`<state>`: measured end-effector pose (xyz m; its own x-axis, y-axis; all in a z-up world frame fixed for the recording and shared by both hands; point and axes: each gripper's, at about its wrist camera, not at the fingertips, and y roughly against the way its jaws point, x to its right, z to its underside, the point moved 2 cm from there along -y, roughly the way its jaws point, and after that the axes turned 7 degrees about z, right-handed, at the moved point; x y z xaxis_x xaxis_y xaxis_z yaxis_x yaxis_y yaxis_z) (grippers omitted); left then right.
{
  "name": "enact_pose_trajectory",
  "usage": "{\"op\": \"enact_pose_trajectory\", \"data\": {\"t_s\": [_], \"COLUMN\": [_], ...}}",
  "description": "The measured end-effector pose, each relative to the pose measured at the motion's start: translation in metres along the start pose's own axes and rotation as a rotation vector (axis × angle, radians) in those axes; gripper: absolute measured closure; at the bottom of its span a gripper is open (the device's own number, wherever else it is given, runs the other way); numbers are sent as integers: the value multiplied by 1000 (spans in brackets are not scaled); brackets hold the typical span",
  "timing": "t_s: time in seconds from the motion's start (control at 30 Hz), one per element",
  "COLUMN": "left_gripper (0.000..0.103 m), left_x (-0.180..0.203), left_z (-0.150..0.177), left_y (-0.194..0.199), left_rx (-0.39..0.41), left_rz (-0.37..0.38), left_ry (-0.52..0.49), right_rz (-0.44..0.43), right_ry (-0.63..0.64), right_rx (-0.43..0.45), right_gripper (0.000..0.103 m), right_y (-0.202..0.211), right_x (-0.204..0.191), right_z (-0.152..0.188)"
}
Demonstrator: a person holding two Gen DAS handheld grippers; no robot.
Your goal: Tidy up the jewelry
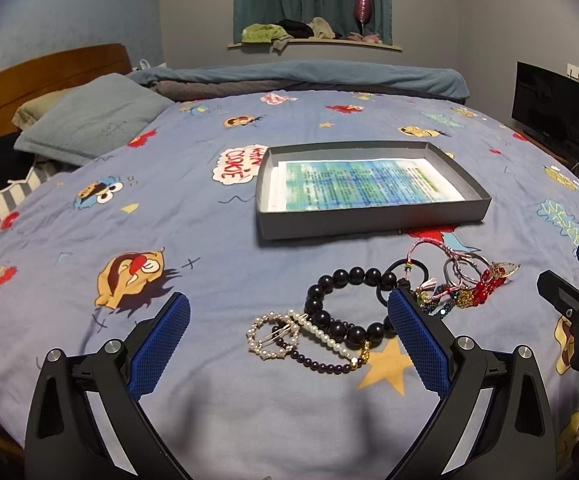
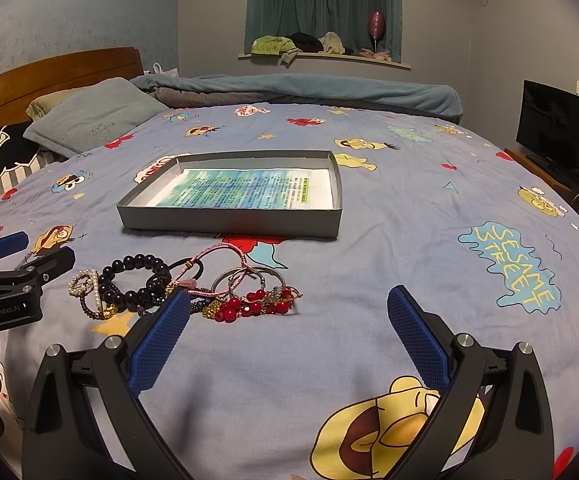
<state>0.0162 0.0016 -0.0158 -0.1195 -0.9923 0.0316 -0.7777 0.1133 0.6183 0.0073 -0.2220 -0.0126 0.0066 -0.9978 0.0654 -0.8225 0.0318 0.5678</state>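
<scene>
A pile of jewelry lies on the blue cartoon bedsheet: a black bead bracelet (image 1: 343, 308) (image 2: 129, 280), a pearl clip and ring (image 1: 273, 334) (image 2: 85, 284), red bead pieces (image 1: 483, 292) (image 2: 245, 306) and silver bangles (image 1: 463, 268) (image 2: 245, 280). A shallow grey box (image 1: 369, 226) (image 2: 229, 222) lined with printed paper sits beyond them. My left gripper (image 1: 289, 314) is open just above the sheet, with the pearl and black beads between its fingers. My right gripper (image 2: 289, 312) is open and empty, to the right of the pile.
Pillows (image 1: 89, 120) and a wooden headboard (image 1: 49, 68) are at the far left. A folded blanket (image 1: 309, 76) lies along the far edge of the bed. A TV (image 1: 553, 114) stands at the right wall. A windowsill with clothes (image 1: 313, 34) is behind.
</scene>
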Motion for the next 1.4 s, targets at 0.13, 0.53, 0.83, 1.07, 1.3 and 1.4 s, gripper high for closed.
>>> {"op": "enact_pose_trajectory", "data": {"t_s": [0.13, 0.53, 0.83, 1.07, 1.3, 1.4], "left_gripper": [5, 5, 5, 5, 8, 22], "left_x": [0, -2, -23, -46, -50, -52], "left_z": [0, 1, 6, 10, 19, 24], "left_y": [0, -1, -9, -24, -33, -42], "left_rx": [-1, -7, -29, -71, -107, -148], "left_rz": [-2, 4, 12, 5, 34, 64], "left_ry": [1, 6, 2, 13, -25, -17], "right_rz": [0, -3, -42, -73, -92, -104], "right_ry": [0, 0, -39, -54, -49, -63], "right_rx": [-2, -4, -50, -113, -140, -155], "right_gripper": [5, 5, 5, 20, 43, 52], "right_y": [0, -1, -15, -42, -54, -57], "right_x": [0, 1, 9, 9, 3, 5], "right_z": [0, 0, 2, 5, 9, 10]}}
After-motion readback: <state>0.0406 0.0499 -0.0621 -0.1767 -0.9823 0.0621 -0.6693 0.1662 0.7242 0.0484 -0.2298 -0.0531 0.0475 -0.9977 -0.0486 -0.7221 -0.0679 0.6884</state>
